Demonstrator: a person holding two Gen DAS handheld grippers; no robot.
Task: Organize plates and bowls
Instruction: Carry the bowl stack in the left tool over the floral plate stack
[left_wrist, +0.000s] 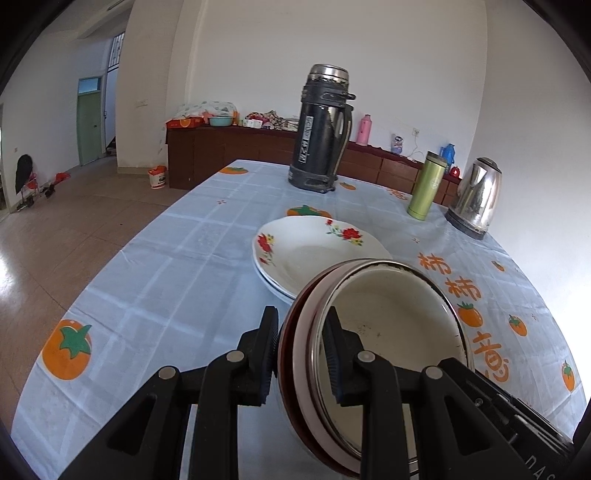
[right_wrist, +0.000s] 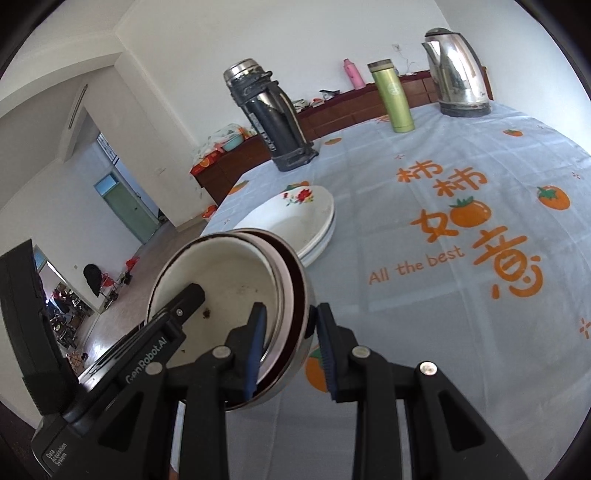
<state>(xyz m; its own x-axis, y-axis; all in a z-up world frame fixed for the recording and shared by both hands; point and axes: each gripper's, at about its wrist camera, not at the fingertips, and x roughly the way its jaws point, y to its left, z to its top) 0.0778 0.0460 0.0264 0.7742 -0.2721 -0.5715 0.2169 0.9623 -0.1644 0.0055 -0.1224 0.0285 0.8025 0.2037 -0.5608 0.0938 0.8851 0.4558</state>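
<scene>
Enamelled bowls (left_wrist: 391, 321), nested as a small stack, hang tilted above the worktop (left_wrist: 177, 258), gripped from both sides. Left gripper (left_wrist: 301, 354) jaws are clenched on the near rim, one pad outside the wall and one inside. Right gripper (right_wrist: 291, 350) jaws grasp the opposite rim in the same way. Just beyond the bowls, two white flower-patterned plates (left_wrist: 306, 247) lie stacked on the persimmon-print tablecloth (right_wrist: 443, 258). Farther back stand a dark vacuum flask (left_wrist: 321, 129), a green tumbler (left_wrist: 424, 186) and a steel kettle (left_wrist: 476, 195), well apart from the plates.
</scene>
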